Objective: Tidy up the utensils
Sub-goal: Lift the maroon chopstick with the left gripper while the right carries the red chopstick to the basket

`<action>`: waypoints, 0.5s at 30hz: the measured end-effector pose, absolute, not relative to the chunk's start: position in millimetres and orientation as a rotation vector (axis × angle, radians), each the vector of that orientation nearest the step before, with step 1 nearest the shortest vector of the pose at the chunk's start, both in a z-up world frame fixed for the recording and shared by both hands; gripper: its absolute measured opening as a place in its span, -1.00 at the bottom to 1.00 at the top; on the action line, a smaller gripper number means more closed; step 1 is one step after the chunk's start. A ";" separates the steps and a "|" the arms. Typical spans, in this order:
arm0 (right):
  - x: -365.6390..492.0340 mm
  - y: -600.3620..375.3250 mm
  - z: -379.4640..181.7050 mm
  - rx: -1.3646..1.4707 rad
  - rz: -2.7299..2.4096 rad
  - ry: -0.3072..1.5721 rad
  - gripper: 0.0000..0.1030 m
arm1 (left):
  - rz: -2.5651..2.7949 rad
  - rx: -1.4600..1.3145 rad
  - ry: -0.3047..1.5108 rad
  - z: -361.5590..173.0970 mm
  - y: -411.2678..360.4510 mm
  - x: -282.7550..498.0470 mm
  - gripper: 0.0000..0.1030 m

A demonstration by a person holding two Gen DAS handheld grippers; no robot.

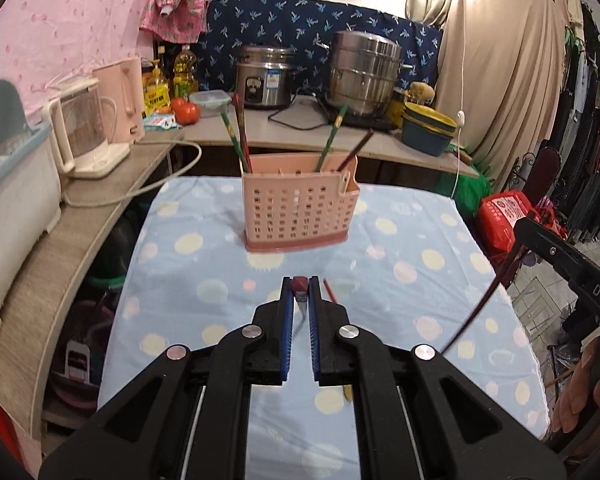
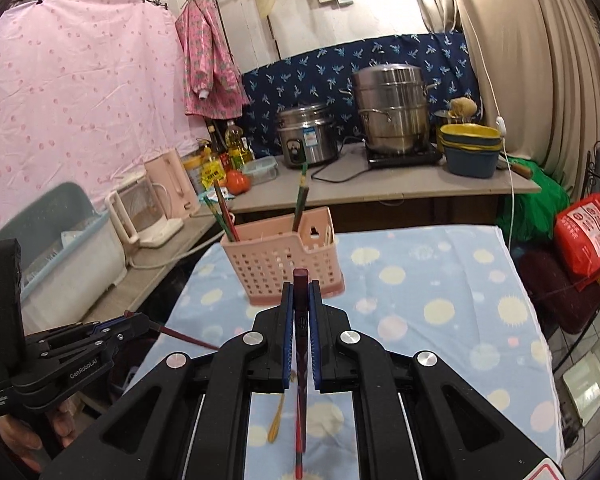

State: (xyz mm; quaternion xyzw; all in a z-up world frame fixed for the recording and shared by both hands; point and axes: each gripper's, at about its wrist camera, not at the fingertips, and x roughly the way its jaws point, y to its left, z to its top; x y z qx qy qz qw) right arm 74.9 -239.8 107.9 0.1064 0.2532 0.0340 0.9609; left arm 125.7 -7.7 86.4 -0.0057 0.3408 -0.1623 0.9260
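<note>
A pink slotted utensil holder (image 1: 300, 208) (image 2: 280, 264) stands on the blue dotted tablecloth (image 1: 204, 264), with several green and dark red chopsticks (image 1: 240, 136) leaning in it. My left gripper (image 1: 300, 282) (image 2: 142, 322) is shut on a red-ended chopstick (image 1: 300, 285) and hangs above the cloth, short of the holder. My right gripper (image 2: 300, 286) (image 1: 524, 232) is shut on a dark red chopstick (image 2: 300, 280) (image 1: 484, 304) that hangs down and back from its jaws. A small yellow utensil (image 2: 276, 424) and a thin red stick (image 1: 330, 290) lie on the cloth.
Behind the table a counter (image 1: 292, 128) carries a rice cooker (image 1: 264, 76), a steel steamer pot (image 1: 362, 76), stacked bowls (image 1: 428, 128), a tomato (image 1: 186, 112) and oil bottles. Kettles (image 1: 88, 128) and a dish rack (image 1: 12, 184) stand at the left. A red bag (image 2: 588, 236) sits at the right.
</note>
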 end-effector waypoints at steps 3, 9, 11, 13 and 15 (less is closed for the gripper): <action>93.7 -241.3 126.4 0.220 0.084 0.478 -0.86 | -0.335 -0.015 0.669 103.2 -9.1 144.0 -0.86; 139.4 -245.0 173.1 0.262 0.123 0.386 -0.86 | -0.315 -0.036 0.567 155.3 -8.8 187.8 -0.86; 157.4 -244.4 188.7 0.261 0.129 0.353 -0.86 | -0.306 -0.038 0.521 177.2 -8.8 202.7 -0.86; 175.0 -241.6 202.3 0.252 0.127 0.321 -0.86 | -0.293 -0.037 0.477 196.6 -9.2 216.3 -0.86; 193.2 -238.6 213.7 0.255 0.131 0.292 -0.86 | -0.285 -0.042 0.434 213.6 -10.0 228.5 -0.86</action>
